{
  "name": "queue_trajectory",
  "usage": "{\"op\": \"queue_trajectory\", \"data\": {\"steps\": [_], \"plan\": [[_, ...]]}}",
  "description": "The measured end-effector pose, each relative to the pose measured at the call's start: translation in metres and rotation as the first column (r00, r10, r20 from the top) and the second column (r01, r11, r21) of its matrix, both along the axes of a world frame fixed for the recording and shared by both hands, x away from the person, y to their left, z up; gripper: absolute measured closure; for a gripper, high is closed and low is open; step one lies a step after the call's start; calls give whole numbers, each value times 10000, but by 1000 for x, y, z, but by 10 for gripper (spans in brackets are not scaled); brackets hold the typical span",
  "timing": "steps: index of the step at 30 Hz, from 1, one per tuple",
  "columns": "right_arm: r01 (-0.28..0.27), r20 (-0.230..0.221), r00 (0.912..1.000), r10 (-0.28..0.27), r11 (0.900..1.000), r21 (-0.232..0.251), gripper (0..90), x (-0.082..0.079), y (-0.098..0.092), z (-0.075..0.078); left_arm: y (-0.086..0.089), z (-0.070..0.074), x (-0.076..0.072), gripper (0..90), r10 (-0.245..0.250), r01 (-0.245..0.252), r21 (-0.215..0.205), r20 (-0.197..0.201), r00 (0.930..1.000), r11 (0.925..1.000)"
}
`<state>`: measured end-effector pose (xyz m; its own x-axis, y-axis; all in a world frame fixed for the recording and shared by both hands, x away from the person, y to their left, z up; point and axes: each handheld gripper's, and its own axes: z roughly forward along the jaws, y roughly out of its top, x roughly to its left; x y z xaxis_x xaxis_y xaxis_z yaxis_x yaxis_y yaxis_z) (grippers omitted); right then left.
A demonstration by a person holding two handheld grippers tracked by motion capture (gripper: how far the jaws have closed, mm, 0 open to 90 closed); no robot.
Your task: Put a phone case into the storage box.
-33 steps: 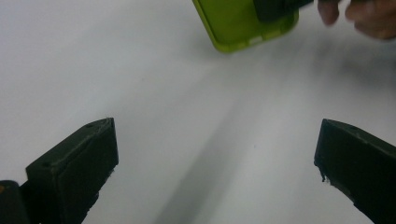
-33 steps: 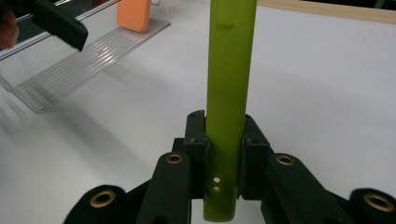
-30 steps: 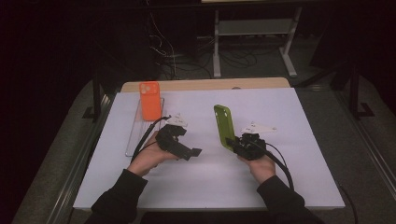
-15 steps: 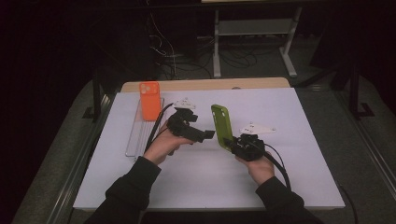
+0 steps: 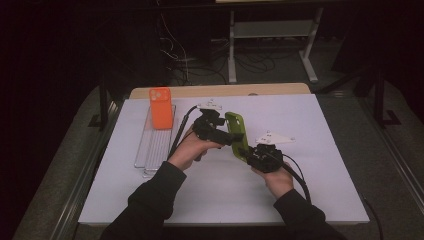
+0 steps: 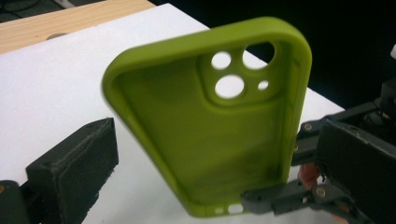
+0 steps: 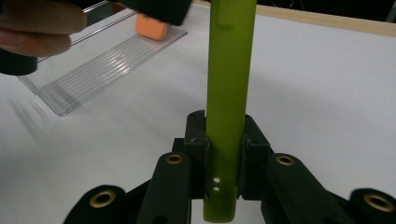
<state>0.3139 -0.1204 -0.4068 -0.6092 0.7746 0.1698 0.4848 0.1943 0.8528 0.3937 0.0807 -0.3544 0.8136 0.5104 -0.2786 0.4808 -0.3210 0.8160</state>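
Judged as roughly midway: picked up already, not yet gripped from the second side. Pinching the green phone case [image 5: 236, 131] at its lower, port end with the jaws of the right gripper [image 5: 248, 151], pressed tight against front and back, as seen close up in the right gripper view [image 7: 224, 135]. Holding it upright with a slight lean, clear of the white counter [image 5: 325, 165], above the middle, a little toward the near side. Flanking the case with the left gripper [image 5: 225, 137] from the left, jaws spread wide, one to each side of the case in the left gripper view [image 6: 215, 163], touching nothing as far as can be told. Left to do, probably: closing those jaws on the case's long edges, then passing it over or setting it down, perhaps by the orange phone case [image 5: 160, 107] resting on the far end of the clear ribbed tray [image 5: 155, 145] at the far left, well apart. As for looks: olive-green, matte, soft-looking and likely flexible, empty, open hollow turned toward the left gripper, raised rim all round, rounded corners, cluster of round camera holes at the top end, small holes at the bottom edge. No damage or dirt to be made out.
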Motion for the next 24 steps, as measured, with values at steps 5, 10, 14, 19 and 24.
{"op": "queue_trajectory", "data": {"steps": [5,10,14,19,24], "plan": [[-141,46,9999,140,9998,124,757,1,0,0,-7,-3,3,0,214,-215,-107,-75,9997,9997],[-153,26,9999,153,9998,84,757,1,1,1,-10,-5,4,0,257,-262,-321,-162,9995,9991],[-150,64,9999,150,9999,64,757,1,1,0,-9,-3,3,69,530,-531,-416,-25,9986,9977],[-144,130,9998,143,9999,53,757,2,2,1,-8,-2,4,113,574,-576,-697,-53,9983,9959],[-187,90,9998,188,9998,-111,755,1,2,-1,-7,-2,4,136,410,-417,-622,-130,9991,9972]]}}
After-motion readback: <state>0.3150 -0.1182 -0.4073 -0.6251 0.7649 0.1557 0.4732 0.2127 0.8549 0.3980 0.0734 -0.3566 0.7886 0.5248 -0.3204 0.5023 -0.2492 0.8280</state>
